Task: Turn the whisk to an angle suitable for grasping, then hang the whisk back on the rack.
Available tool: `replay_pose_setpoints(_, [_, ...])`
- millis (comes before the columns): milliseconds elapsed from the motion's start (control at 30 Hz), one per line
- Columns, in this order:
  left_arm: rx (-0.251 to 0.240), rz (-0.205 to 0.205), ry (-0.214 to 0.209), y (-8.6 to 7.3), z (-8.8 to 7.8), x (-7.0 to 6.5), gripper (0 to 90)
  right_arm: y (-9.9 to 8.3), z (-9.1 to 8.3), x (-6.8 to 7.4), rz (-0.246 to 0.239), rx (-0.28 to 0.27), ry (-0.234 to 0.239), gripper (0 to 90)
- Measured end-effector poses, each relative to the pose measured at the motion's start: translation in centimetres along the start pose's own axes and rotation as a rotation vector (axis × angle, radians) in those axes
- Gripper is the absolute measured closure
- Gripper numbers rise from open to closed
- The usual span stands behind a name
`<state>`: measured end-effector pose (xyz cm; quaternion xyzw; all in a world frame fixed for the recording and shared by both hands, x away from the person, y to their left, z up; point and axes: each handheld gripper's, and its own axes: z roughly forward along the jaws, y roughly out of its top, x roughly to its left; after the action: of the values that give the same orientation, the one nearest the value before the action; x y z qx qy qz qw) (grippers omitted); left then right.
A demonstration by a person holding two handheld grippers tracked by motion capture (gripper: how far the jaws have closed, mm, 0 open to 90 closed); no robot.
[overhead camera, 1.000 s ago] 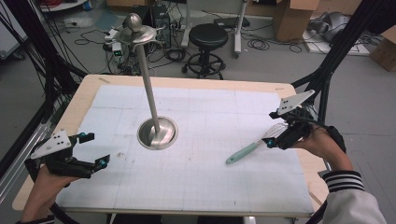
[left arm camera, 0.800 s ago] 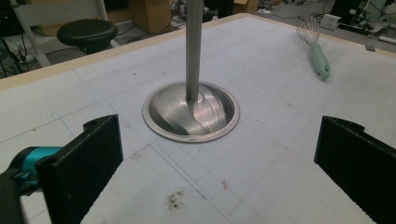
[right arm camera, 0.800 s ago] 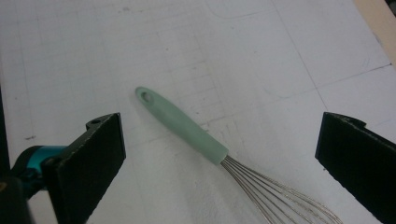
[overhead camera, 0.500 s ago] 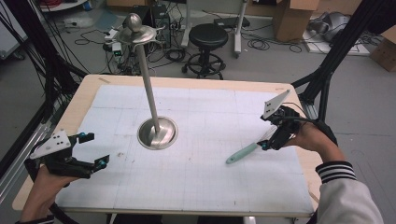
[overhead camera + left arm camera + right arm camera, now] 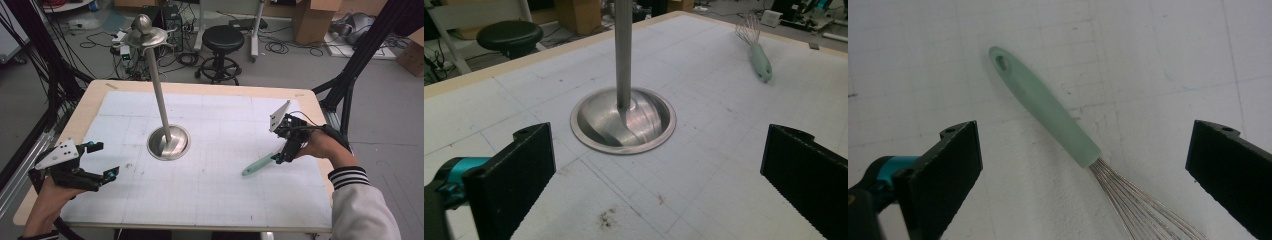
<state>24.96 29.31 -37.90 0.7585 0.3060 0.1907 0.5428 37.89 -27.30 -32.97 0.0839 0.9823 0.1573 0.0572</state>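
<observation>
A whisk with a mint-green handle [image 5: 257,165] lies flat on the white gridded mat [image 5: 220,195] at the right. My right gripper [image 5: 282,151] points down over its wire end, jaws wide apart. In the right gripper view the handle [image 5: 1045,107] runs diagonally between the open jaws of the right gripper [image 5: 1085,150], with the wires toward the bottom. My left gripper [image 5: 105,160] hovers open near the front left and holds nothing. The left gripper view has the left gripper [image 5: 659,150] facing a metal stand [image 5: 623,120], with the whisk [image 5: 758,55] far beyond.
The metal stand [image 5: 168,142] has a round dished base and a tall pole with a capped top, standing mid-table. The wooden table edge [image 5: 200,87] frames the mat. A black stool [image 5: 223,37], cables and boxes are on the floor behind. Black frame struts [image 5: 350,85] rise at the right.
My right gripper has moved left and tipped downward over the whisk's wire end. The whisk and my left gripper have stayed put.
</observation>
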Motion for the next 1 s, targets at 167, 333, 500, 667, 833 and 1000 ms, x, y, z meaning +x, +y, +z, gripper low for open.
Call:
replay_pose_setpoints(167, [0.000,0.002,-0.003,0.0,0.0,-0.1,1.7,0.6,0.9,0.0,-0.037,0.020,0.004,0.4])
replay_pose_setpoints(333, [0.002,0.003,-0.007,0.0,0.0,-0.2,1.7,1.0,1.9,0.3,-0.073,0.067,0.026,0.4])
replay_pose_setpoints(500, [0.005,0.004,-0.006,0.0,0.1,-0.1,1.7,1.2,2.5,0.5,-0.087,0.092,0.036,0.4])
replay_pose_setpoints(667, [0.006,0.003,-0.008,0.0,0.2,-0.3,1.7,1.2,3.0,0.5,-0.098,0.121,0.038,0.4])
replay_pose_setpoints(833, [0.002,-0.002,-0.006,0.0,0.2,-0.2,1.7,1.3,3.2,0.4,-0.105,0.126,0.045,0.5])
replay_pose_setpoints(1000, [0.005,-0.002,-0.008,0.0,0.2,-0.1,1.7,1.1,3.7,0.2,-0.103,0.140,0.049,3.6])
